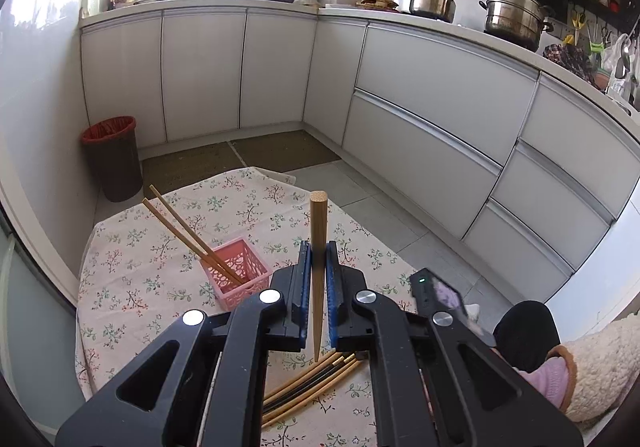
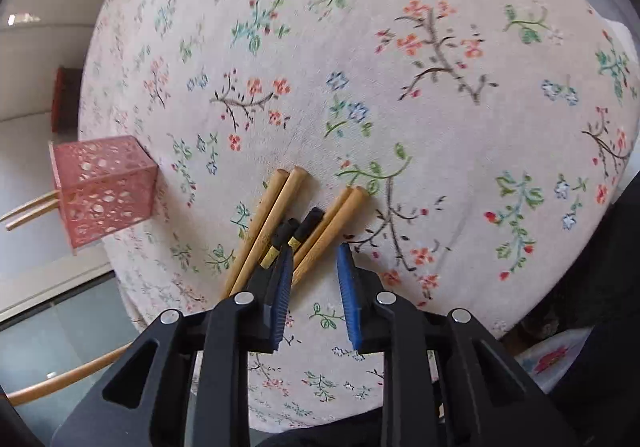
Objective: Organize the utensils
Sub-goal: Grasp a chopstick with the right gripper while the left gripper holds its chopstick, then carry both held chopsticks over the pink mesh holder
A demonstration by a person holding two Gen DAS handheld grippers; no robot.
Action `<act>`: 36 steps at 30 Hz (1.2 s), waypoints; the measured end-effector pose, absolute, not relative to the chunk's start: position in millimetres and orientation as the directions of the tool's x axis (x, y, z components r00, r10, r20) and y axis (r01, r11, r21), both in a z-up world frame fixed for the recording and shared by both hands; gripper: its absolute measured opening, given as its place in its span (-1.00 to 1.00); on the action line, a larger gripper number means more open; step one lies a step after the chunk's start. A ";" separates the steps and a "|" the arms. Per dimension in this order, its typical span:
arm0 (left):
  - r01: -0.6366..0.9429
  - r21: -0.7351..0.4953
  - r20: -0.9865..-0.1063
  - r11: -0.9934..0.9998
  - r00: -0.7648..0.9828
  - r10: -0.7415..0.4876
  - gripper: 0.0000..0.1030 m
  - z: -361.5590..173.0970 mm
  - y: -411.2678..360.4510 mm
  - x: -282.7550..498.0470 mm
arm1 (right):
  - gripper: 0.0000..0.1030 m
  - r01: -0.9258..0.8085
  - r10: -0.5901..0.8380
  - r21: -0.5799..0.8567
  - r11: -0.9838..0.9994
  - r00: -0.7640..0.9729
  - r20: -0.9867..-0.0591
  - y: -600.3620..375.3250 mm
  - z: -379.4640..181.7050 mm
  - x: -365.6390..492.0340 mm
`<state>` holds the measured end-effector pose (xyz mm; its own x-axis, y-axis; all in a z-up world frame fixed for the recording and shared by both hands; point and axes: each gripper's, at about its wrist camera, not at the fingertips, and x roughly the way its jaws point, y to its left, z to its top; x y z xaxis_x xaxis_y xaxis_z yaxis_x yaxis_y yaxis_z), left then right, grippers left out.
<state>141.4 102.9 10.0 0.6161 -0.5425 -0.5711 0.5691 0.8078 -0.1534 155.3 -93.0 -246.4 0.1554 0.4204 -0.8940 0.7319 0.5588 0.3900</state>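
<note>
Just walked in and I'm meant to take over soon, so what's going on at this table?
A person is sorting chopsticks into a pink basket with two handheld grippers. The left gripper is shut on one wooden chopstick, held above the floral tablecloth. Two chopsticks already lean in the basket. The right gripper is open over the remaining pile, one wooden chopstick between its jaws, not yet clamped.
</note>
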 end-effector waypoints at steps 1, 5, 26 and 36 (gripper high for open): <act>0.569 -0.159 -0.566 0.807 0.617 -0.546 -0.87 10.2 105.2 141.9 | -0.61 0.728 0.412 0.366 0.579 0.126 -0.902 -85.9 -250.1 158.5; 0.563 -0.168 -0.547 0.809 0.630 -0.551 -0.88 12.6 115.2 142.6 | -0.71 0.708 0.359 0.335 0.622 0.123 -0.925 -78.7 -246.6 154.4; 0.516 -0.192 -0.514 0.834 0.671 -0.534 -0.87 23.6 122.2 125.1 | -0.85 0.653 0.297 0.406 0.639 0.278 -0.914 -116.0 -233.9 150.9; 0.476 -0.196 -0.503 0.858 0.702 -0.504 -0.87 33.2 114.3 107.1 | -0.85 0.333 0.255 0.491 0.805 0.553 -0.793 -133.3 -153.2 114.8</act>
<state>107.1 114.3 33.2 0.7021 -0.5041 -0.5028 0.4756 0.8576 -0.1957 114.8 -133.3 -153.2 0.5534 0.2550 -0.7929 0.3332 0.8047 0.4913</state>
